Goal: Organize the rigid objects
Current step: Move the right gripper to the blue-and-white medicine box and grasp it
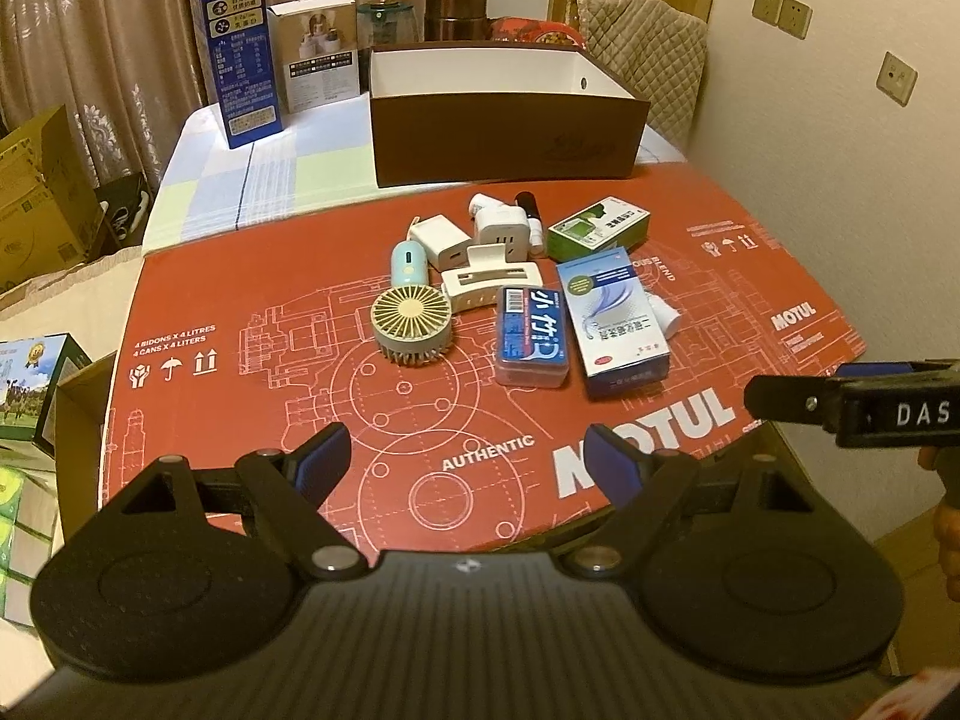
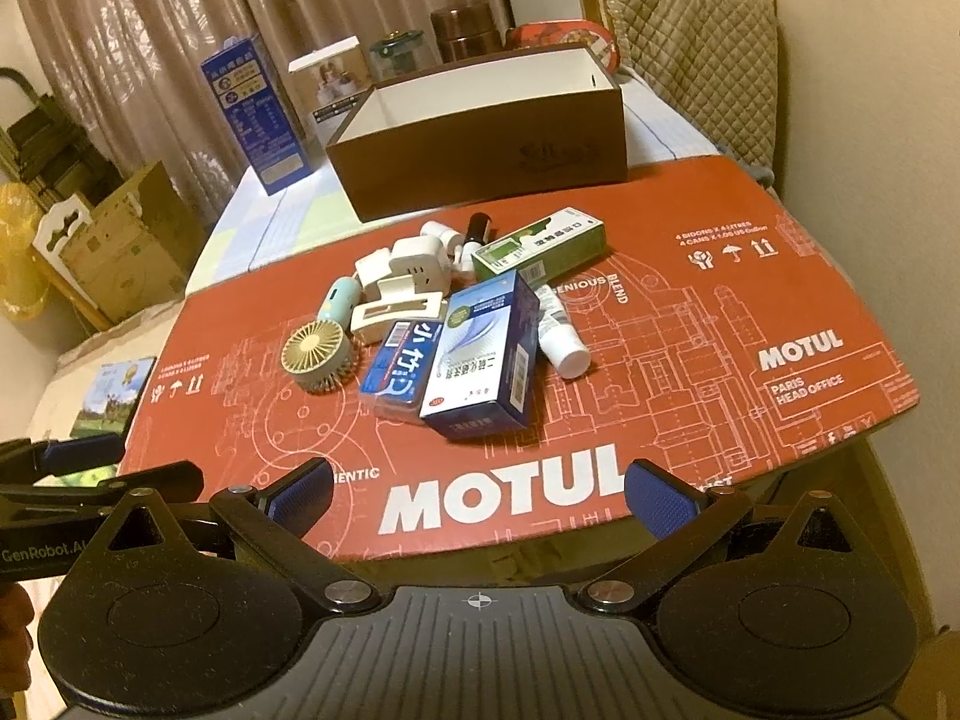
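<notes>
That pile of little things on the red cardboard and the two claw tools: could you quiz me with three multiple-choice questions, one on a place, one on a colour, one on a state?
1. Where is the brown box relative to the pile?
A. behind it, farther from the grippers
B. under the cardboard
C. in a gripper

2. What colour is the small round fan?
A. bright red
B. black
C. pale yellow-cream with a light green body

3. How are the left gripper and right gripper?
A. both shut on boxes
B. both open, holding nothing
C. one holds the fan

Answers:
1 A, the box stands beyond the pile.
2 C, its grille looks cream.
3 B, the blue pads stand wide apart over the red cardboard.
</notes>
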Motion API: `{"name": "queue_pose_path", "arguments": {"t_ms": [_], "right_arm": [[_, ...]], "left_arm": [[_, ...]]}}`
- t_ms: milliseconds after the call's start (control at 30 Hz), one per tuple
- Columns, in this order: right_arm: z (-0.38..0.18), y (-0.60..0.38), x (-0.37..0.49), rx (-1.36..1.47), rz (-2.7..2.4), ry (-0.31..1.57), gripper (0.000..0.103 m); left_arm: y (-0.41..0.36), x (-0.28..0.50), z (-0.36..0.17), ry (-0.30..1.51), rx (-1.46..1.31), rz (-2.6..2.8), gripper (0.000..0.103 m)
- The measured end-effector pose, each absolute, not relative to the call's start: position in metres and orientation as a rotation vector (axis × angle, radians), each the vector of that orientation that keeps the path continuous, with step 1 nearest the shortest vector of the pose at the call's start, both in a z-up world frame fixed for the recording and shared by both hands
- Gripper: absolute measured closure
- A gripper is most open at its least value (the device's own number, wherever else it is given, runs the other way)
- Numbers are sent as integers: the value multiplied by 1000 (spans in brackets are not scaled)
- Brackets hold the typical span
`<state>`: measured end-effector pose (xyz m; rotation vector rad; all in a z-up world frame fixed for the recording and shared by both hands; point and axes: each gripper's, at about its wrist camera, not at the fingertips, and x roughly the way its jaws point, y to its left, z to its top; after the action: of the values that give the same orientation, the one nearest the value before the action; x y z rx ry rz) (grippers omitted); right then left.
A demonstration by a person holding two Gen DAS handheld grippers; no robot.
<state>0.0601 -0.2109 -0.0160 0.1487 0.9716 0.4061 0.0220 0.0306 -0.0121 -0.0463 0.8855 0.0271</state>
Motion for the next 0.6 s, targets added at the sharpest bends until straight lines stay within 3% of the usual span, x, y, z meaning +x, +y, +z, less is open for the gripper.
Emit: {"name": "queue_pose_path", "arguments": {"t_ms": [300,467,600], "right_arm": [[-23,-206,66,207,428,951,3],[-33,-207,78,249,429,957,13],[-42,-207,89,246,412,961,15]], "left_arm": [[48,31,-23,907,-42,23,21],[55,40,-31,924,-51,32,21],[60,47,-38,938,-61,40,21]]}}
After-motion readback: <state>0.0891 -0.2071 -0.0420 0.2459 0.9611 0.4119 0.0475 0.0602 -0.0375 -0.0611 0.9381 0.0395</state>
